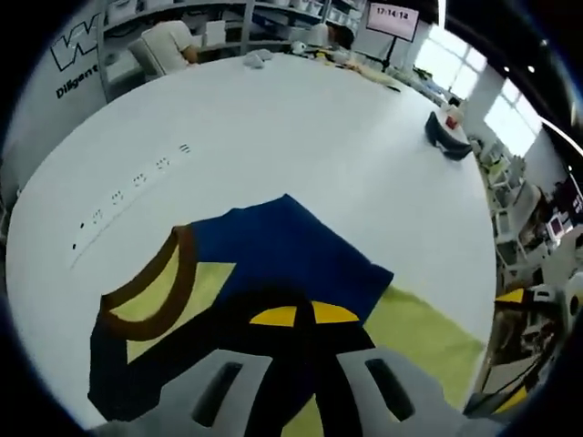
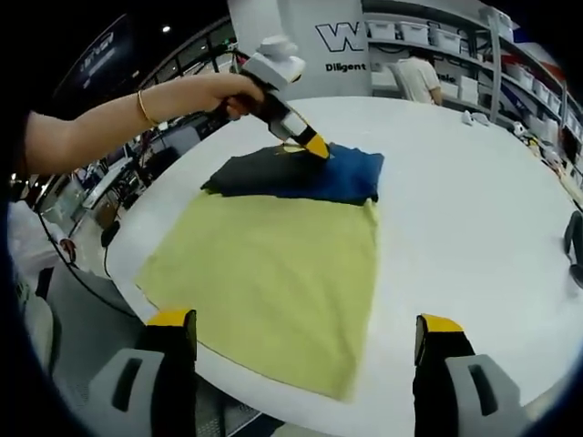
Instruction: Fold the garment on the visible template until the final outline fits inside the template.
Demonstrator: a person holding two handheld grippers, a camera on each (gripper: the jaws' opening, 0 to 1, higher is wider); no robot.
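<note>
Navy folded garment (image 2: 301, 173) w/ brown collar lies on yellow-green template cloth (image 2: 273, 282); left gripper (image 2: 316, 146) tips closed, pinching it (far edge). Right gripper (image 2: 305, 341) jaws wide apart, near template's near edge.

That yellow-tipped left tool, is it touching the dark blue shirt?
Touching. In the right gripper view the left gripper has its yellow tips pressed into the blue garment near its collar.

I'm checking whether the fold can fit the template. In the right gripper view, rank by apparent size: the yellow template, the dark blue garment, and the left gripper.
1. Yellow template, clearly largest, though it also lies nearest the camera.
2. Dark blue garment, folded at the template's far end.
3. Left gripper, smallest, its tips at the garment.
</note>
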